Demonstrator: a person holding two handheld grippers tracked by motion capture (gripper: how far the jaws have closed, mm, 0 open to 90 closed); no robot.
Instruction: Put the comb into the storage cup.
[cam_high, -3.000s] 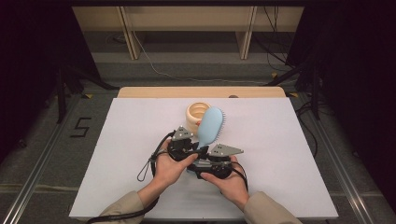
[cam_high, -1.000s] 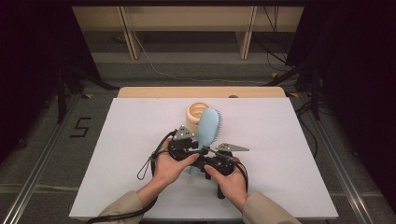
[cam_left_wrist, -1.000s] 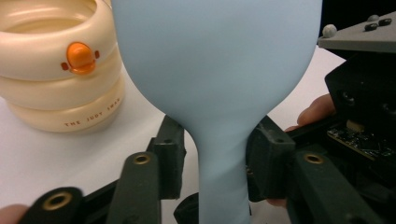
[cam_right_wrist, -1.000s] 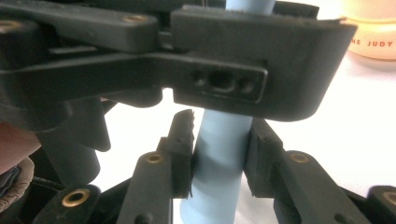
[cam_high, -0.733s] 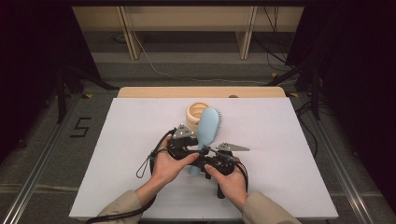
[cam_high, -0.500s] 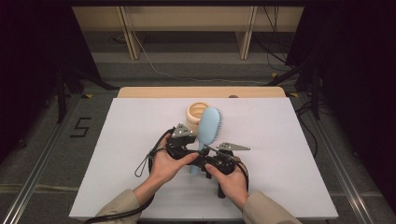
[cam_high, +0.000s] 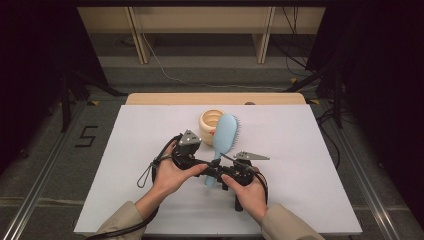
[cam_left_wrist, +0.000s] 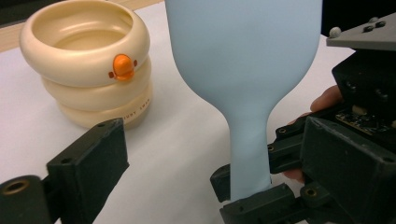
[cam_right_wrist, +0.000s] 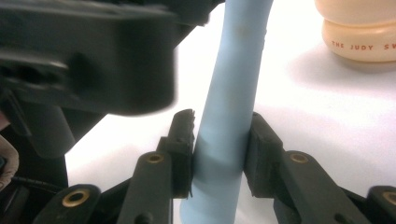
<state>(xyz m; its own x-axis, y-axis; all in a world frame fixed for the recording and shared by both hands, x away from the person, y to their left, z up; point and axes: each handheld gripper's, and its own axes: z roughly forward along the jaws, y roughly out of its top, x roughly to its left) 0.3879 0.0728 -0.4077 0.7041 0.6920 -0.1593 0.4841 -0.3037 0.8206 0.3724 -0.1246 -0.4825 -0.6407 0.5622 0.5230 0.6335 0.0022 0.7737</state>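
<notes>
1. Pale blue plastic hairbrush (cam_high: 224, 136) stands at frame centre of the high view, its head leaning by the cream ringed cup (cam_high: 210, 127).
2. Right gripper (cam_right_wrist: 218, 149) clamps the brush handle between both pads.
3. Left gripper (cam_left_wrist: 173, 177) has just been opening; its jaws stand wide, gripping nothing.

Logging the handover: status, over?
Right gripper clamped on blue hairbrush handle. Left gripper jaws just opened, off it. Cream cup close behind.
</notes>
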